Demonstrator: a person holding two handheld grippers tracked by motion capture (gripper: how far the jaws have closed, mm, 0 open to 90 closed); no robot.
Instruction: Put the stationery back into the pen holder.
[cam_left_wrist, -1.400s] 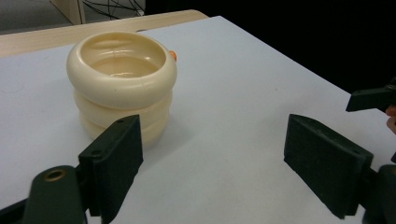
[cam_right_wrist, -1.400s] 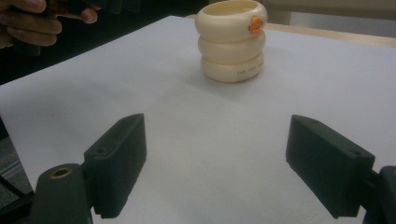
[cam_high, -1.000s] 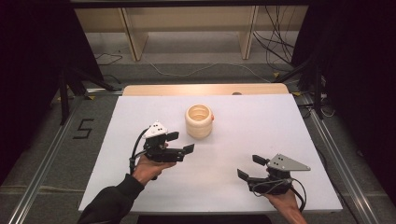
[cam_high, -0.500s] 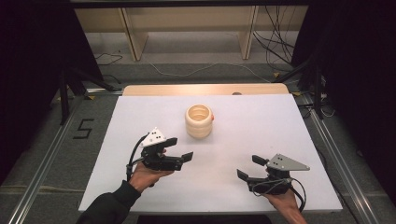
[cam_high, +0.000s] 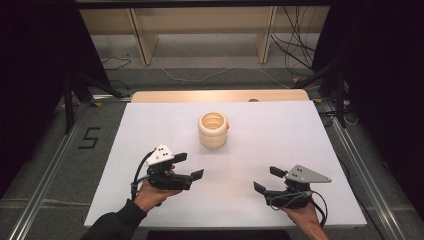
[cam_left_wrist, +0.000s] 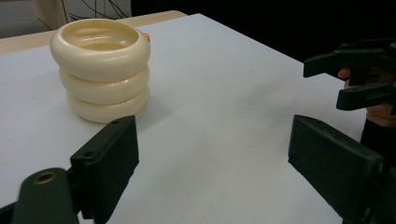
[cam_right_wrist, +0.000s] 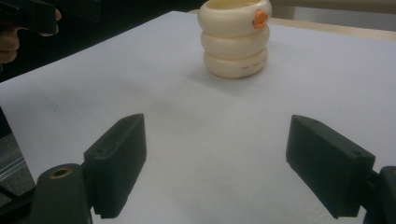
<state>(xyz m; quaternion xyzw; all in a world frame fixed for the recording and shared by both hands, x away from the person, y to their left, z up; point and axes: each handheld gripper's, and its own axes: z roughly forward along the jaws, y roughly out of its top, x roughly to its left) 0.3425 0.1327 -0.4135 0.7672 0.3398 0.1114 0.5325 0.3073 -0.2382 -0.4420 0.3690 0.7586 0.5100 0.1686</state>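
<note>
A cream container shaped like three stacked rings (cam_high: 213, 129) stands upright near the middle of the white table (cam_high: 280, 135), with a small orange mark on its right side (cam_right_wrist: 258, 17). My left gripper (cam_high: 190, 166) is held open at the front left, short of the container (cam_left_wrist: 100, 65) and pointing right across the table. My right gripper (cam_high: 267, 179) is open at the front right, aimed left toward the container (cam_right_wrist: 235, 39). Nothing sits between either pair of jaws.
A bare wooden strip (cam_high: 220, 95) runs along the table's far edge. Metal rails (cam_high: 362, 170) flank the table on both sides. A wooden shelf frame (cam_high: 200, 25) and loose cables (cam_high: 295, 50) lie on the floor beyond.
My left gripper has drawn back toward the front edge of the table, away from the container. The right gripper has stayed where it was.
</note>
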